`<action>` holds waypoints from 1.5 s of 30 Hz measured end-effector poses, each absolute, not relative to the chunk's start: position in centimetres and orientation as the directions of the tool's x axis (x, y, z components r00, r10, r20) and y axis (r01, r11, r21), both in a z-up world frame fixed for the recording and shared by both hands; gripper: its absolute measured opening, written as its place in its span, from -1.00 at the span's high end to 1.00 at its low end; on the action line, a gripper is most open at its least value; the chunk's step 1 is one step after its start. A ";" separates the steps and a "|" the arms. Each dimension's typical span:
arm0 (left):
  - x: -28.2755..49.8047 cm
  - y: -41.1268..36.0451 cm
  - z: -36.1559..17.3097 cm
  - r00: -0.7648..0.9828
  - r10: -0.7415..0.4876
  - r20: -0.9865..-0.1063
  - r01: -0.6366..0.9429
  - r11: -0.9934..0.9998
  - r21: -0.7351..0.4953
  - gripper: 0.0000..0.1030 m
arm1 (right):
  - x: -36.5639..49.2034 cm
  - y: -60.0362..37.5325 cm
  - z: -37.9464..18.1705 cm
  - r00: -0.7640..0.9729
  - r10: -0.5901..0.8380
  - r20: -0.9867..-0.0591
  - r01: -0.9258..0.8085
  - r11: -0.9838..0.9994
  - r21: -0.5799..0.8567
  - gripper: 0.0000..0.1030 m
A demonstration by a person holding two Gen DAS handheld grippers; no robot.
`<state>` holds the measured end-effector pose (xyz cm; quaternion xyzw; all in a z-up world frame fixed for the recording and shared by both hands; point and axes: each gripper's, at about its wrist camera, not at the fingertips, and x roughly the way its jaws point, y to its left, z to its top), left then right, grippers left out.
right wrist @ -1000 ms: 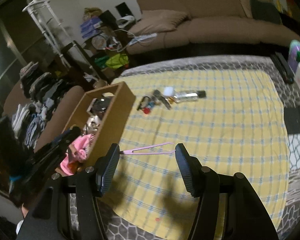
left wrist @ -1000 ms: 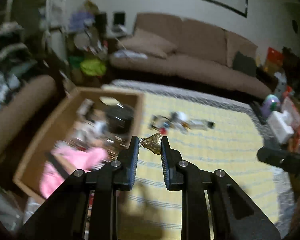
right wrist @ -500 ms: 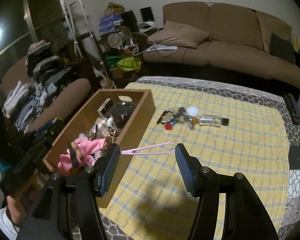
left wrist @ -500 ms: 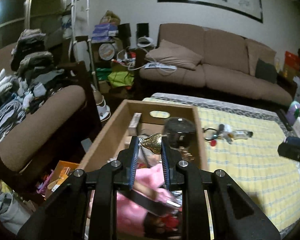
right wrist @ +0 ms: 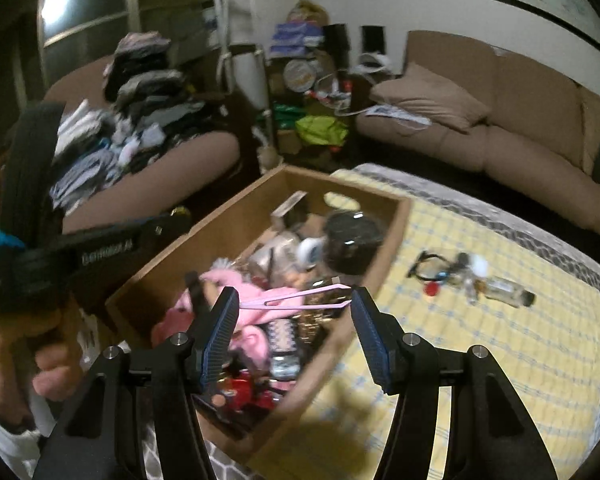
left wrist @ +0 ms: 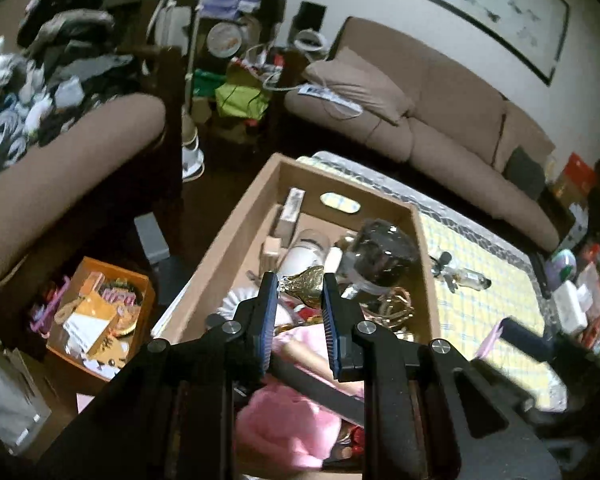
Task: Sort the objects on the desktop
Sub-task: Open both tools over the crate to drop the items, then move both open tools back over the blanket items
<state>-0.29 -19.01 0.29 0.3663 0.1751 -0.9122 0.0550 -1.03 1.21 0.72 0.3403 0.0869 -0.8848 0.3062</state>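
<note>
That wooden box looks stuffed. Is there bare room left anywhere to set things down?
The wooden box is crowded end to end: pink cloth, black jar. The yellow checked cloth lies bare between the box and the small clutter with the clear bottle, and nearer than it.

White lettering on left gripper body, seen from right wrist: blurred, unreadable | elsewhere: no legible text.

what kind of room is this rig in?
Most likely a home living room: a brown sofa under a framed picture, with piles of folded clothes on a seat nearby.
</note>
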 end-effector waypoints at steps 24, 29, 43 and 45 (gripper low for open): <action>-0.3 -21.1 0.1 -0.726 0.226 -0.649 0.189 -0.842 -0.505 -0.14 | -1.1 8.4 5.0 -0.582 -0.588 -0.562 0.455 -0.808 0.374 -0.60; -1.2 -18.7 1.4 -0.741 0.243 -0.626 0.141 -0.855 -0.499 -0.22 | 2.5 16.4 4.2 -0.703 -0.513 -0.493 0.376 -0.856 0.355 -0.74; -4.6 -4.0 2.8 -0.695 0.327 -0.640 -0.039 -0.906 -0.421 -0.32 | -1.3 28.4 -0.5 -0.602 -0.191 -0.775 -0.015 -0.968 0.250 -0.76; -5.6 -2.3 2.2 -0.647 0.332 -0.686 -0.053 -0.918 -0.394 -0.32 | -0.9 29.0 0.6 -0.612 -0.222 -0.759 -0.009 -0.958 0.287 -0.76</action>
